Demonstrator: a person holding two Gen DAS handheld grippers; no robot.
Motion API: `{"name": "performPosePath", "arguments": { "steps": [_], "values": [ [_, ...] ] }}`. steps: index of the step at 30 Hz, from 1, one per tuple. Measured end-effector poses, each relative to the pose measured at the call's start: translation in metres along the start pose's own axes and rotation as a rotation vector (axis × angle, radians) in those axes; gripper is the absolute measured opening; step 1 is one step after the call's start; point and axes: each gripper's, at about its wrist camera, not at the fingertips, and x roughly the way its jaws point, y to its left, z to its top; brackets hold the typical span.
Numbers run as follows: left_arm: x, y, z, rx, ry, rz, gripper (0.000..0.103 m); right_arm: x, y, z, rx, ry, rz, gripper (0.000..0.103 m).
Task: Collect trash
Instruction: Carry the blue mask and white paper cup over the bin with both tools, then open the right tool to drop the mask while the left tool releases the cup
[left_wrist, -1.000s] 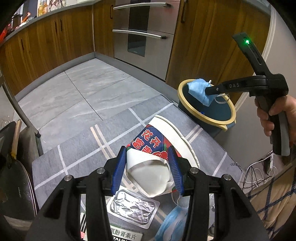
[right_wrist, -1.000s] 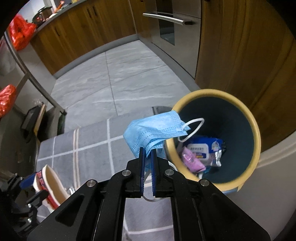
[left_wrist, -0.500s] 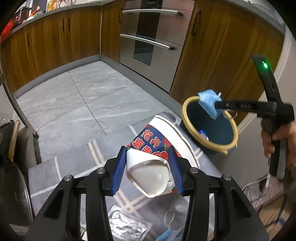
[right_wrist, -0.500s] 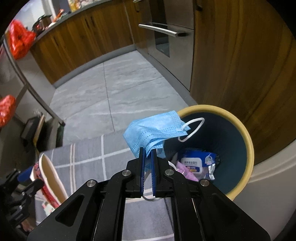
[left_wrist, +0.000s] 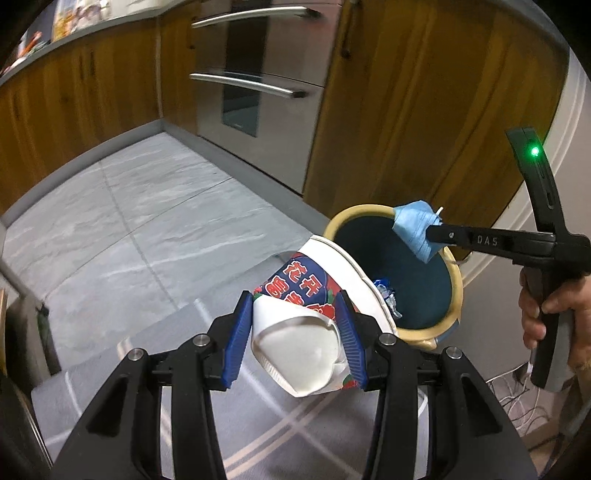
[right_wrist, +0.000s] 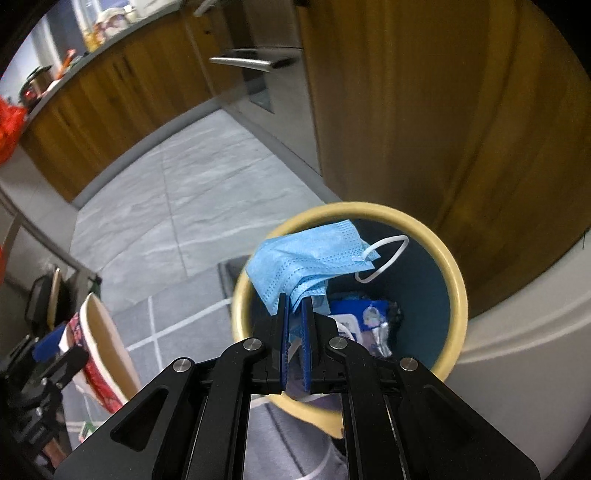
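Note:
My left gripper (left_wrist: 293, 325) is shut on a crushed paper noodle bowl (left_wrist: 306, 306) with red and blue print, held in the air just left of the bin (left_wrist: 452, 295). The bin is dark teal with a yellow rim (right_wrist: 458, 291) and holds wrappers (right_wrist: 364, 319). My right gripper (right_wrist: 294, 314) is shut on a blue face mask (right_wrist: 306, 254), held over the bin's opening. In the left wrist view the right gripper (left_wrist: 430, 234) and the mask (left_wrist: 415, 227) hang over the bin's far rim. The bowl (right_wrist: 98, 347) shows at the left of the right wrist view.
A grey rug with white lines (left_wrist: 258, 417) lies under the grippers on a grey tiled floor (left_wrist: 147, 206). Wooden cabinets (left_wrist: 424, 110) and a steel oven (left_wrist: 258, 85) stand behind the bin. A white curved wall base (right_wrist: 517, 332) is at the right. Cables (left_wrist: 517, 406) lie by it.
Both grippers have moved closer to the bin. The mask is now over the bin's opening. The bowl has risen off the rug and nears the bin's rim. The floor trash has left view.

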Motion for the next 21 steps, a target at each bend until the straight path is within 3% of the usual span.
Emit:
{"name": "performPosePath", "arguments": {
  "steps": [6,11,21],
  "values": [
    [0.032,-0.031,0.017,0.056,0.019,-0.021,0.045,0.014,-0.018,-0.002,0.032,0.034,-0.028,0.007],
    [0.061,-0.049,0.011,0.106,0.075,-0.004,0.045,0.030,-0.031,-0.009,0.059,0.084,-0.035,0.007],
    [0.103,-0.069,0.020,0.175,0.129,0.030,0.045,0.048,-0.031,-0.015,-0.009,0.122,-0.098,0.007]
  ]
}}
